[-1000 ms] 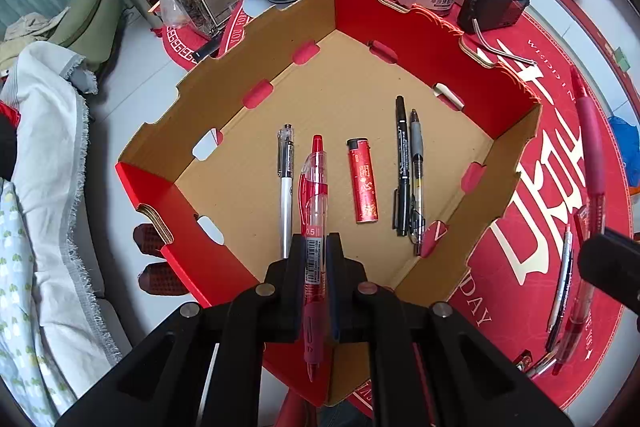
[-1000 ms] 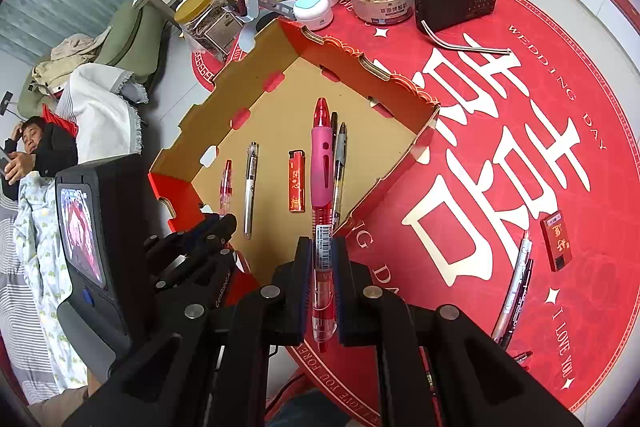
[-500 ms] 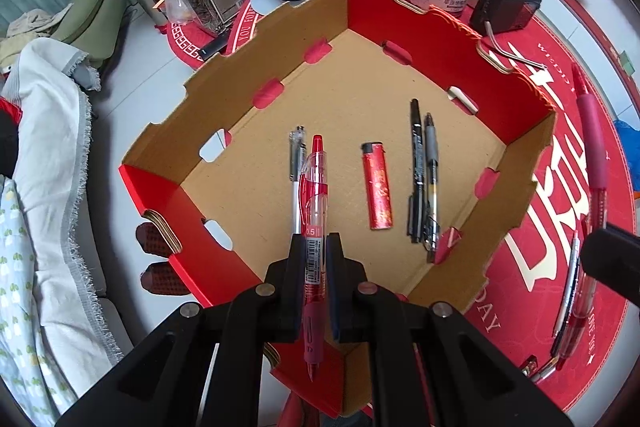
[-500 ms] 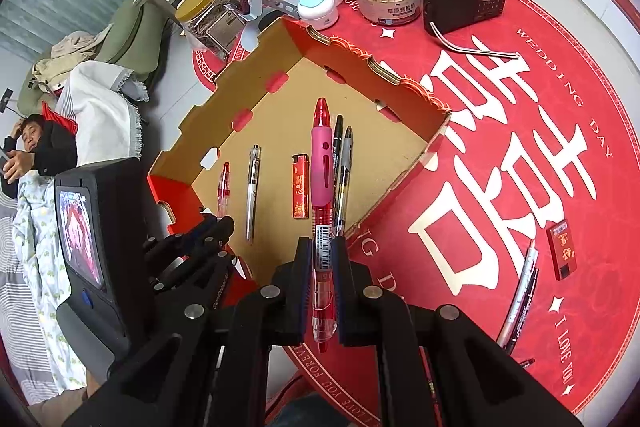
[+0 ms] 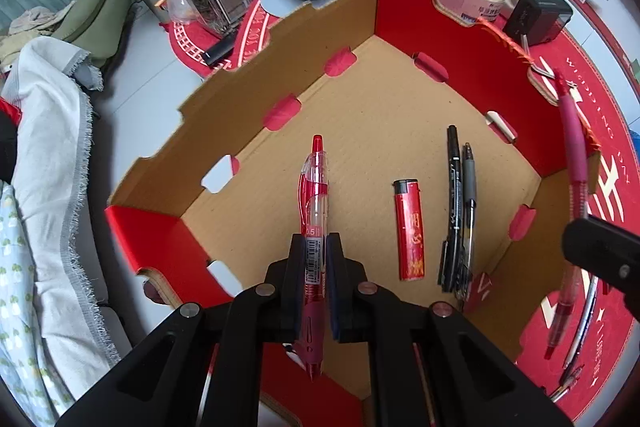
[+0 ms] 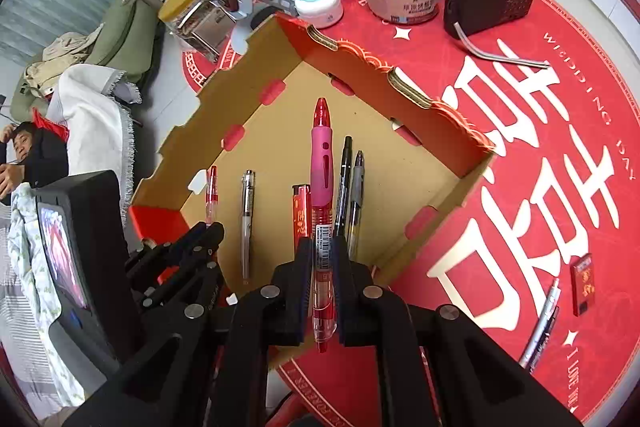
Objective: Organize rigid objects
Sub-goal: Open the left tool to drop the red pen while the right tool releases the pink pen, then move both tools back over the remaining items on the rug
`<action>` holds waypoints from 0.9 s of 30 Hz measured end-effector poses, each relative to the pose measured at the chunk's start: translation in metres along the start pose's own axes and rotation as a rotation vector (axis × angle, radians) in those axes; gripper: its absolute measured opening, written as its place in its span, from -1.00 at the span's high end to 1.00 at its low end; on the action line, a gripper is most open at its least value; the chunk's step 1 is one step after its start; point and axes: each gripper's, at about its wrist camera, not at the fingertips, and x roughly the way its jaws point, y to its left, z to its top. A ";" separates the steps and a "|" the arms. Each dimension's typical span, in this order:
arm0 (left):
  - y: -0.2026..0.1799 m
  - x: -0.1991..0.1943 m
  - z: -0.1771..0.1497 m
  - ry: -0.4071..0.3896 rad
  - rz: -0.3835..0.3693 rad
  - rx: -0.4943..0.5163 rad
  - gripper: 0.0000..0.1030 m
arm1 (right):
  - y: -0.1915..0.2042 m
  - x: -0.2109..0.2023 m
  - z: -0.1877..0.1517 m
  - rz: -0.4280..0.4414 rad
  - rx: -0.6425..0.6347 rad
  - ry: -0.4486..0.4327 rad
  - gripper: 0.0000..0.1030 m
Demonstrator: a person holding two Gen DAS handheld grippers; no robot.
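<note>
Left tool (image 5: pixel 314 251) clamps a red pen (image 5: pixel 314 195) — right tool (image 6: pixel 322 255) a pink pen (image 6: pixel 321 187) — over the box (image 5: pixel 248 75).

Both grippers dropped closer over the box (image 5: pixel 404 15), which now fills more of each view. Left gripper (image 5: pixel 316 243) moved its red pen (image 5: pixel 314 187) over the silver pen (image 6: pixel 248 211), hiding it there. Right gripper (image 6: pixel 322 247) brought the pink pen (image 6: pixel 322 163) lower above the lighter (image 6: pixel 301 211).

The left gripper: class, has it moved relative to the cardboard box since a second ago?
Yes. The left gripper moved in over the cardboard box, hiding the silver pen.
</note>
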 end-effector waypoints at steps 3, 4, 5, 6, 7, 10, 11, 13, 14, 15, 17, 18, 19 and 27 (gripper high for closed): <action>-0.003 0.013 0.004 0.027 -0.014 0.000 0.80 | 0.000 0.014 0.006 -0.013 -0.007 0.020 0.79; -0.004 0.017 0.005 0.035 -0.017 0.005 0.80 | -0.001 0.019 0.007 -0.020 -0.008 0.026 0.79; -0.005 0.020 0.006 0.039 -0.018 0.008 0.80 | -0.003 0.025 0.009 -0.023 -0.003 0.035 0.79; -0.006 0.025 0.006 0.048 -0.017 0.016 0.80 | -0.005 0.029 0.009 -0.022 0.003 0.045 0.79; -0.008 0.028 0.006 0.054 -0.015 0.020 0.80 | -0.008 0.034 0.010 -0.024 0.013 0.053 0.79; -0.009 0.038 0.006 0.068 -0.022 0.017 0.80 | -0.013 0.044 0.010 -0.037 0.024 0.066 0.79; -0.009 0.040 0.006 0.074 -0.022 0.018 0.80 | -0.014 0.047 0.009 -0.042 0.022 0.070 0.79; -0.009 0.044 0.005 0.082 -0.021 0.017 0.78 | -0.016 0.052 0.009 -0.055 0.016 0.079 0.79; -0.009 0.045 0.005 0.073 -0.015 0.018 0.69 | -0.017 0.054 0.009 -0.065 0.013 0.083 0.78; -0.009 0.044 0.005 0.066 -0.010 0.023 0.53 | -0.017 0.055 0.009 -0.064 0.008 0.087 0.78; -0.007 0.043 0.005 0.058 -0.012 0.022 -0.63 | -0.015 0.055 0.009 -0.050 -0.011 0.089 0.77; -0.005 0.041 0.005 0.046 -0.005 0.012 -0.74 | -0.014 0.054 0.009 -0.047 -0.018 0.087 0.69; -0.004 0.039 0.006 0.033 -0.001 0.005 -0.77 | -0.012 0.051 0.009 -0.048 -0.029 0.079 0.17; 0.003 0.026 0.004 -0.006 -0.060 -0.027 -0.99 | -0.014 0.000 0.004 -0.072 -0.044 -0.078 -0.76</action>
